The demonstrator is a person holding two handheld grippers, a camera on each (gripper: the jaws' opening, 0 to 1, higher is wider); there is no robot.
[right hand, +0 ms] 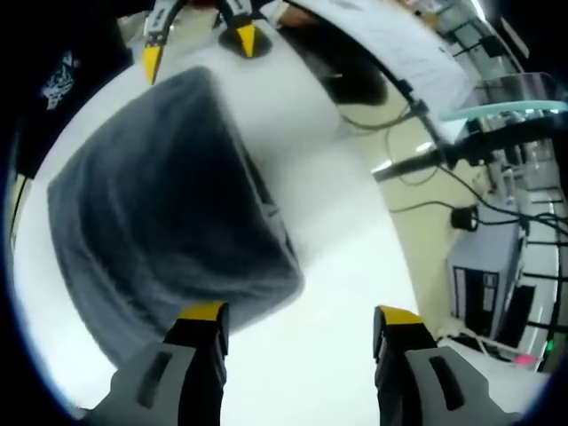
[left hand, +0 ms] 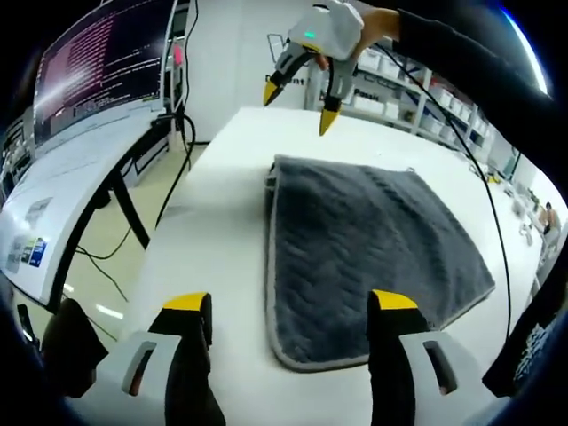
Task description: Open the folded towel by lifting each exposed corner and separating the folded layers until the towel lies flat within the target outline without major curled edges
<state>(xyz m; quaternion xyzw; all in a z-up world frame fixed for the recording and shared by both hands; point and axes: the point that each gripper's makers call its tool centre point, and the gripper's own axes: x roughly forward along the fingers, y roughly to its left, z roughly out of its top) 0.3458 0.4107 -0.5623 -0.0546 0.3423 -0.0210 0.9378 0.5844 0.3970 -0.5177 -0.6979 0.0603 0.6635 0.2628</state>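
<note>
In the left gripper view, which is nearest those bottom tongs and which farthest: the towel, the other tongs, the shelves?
1. Towel, just ahead on the table.
2. Other tongs, hovering past the towel's far edge.
3. Shelves, behind, at upper right.

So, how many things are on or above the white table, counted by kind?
Grey folded towel: 1
Grippers, jaws open, above the table: 2 (left gripper, right gripper)
White table: 1
Total: 4

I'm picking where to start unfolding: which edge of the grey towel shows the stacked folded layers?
The towel's long edge facing the monitor side, where stacked layers show. The other edges show only a pale hem. Both grippers, left and right, hover open.
</note>
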